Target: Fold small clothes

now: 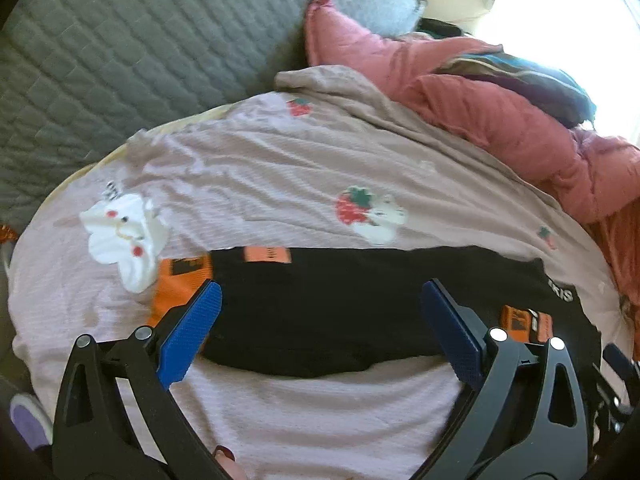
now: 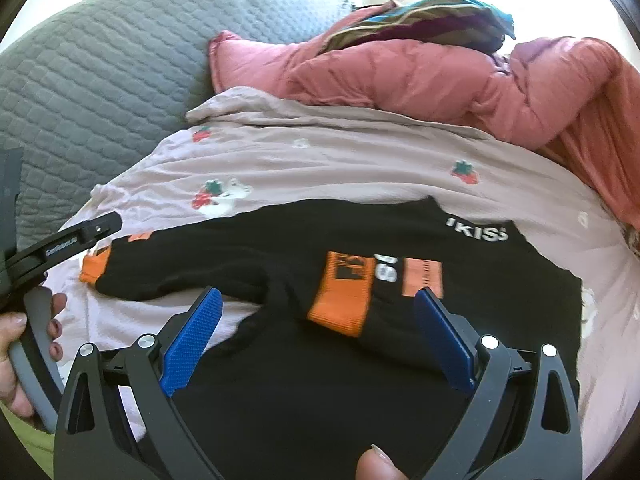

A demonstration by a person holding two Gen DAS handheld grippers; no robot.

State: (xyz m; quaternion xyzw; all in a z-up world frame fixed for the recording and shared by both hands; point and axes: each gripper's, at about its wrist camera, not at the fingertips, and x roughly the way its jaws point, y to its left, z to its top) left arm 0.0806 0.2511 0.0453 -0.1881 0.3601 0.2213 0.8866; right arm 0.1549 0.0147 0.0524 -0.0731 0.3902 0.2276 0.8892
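White lettering [image 2: 477, 234] on the black garment [image 2: 280, 256] blurs; its near hem is cut off.

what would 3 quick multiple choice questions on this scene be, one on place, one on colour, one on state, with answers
1. Where does the white sock lie?
A. by the black garment's orange cuff
B. on the pink jacket
C. on the grey quilt

2. What colour are the pads on the left gripper?
A. red
B. blue
C. green

3. How does the right gripper stand?
A. shut on the garment
B. shut on the sock
C. open above the garment

Answers:
1 A, it rests on the bedsheet at the cuff end of the black garment.
2 B, both pads are blue.
3 C, its fingers are spread, holding nothing.
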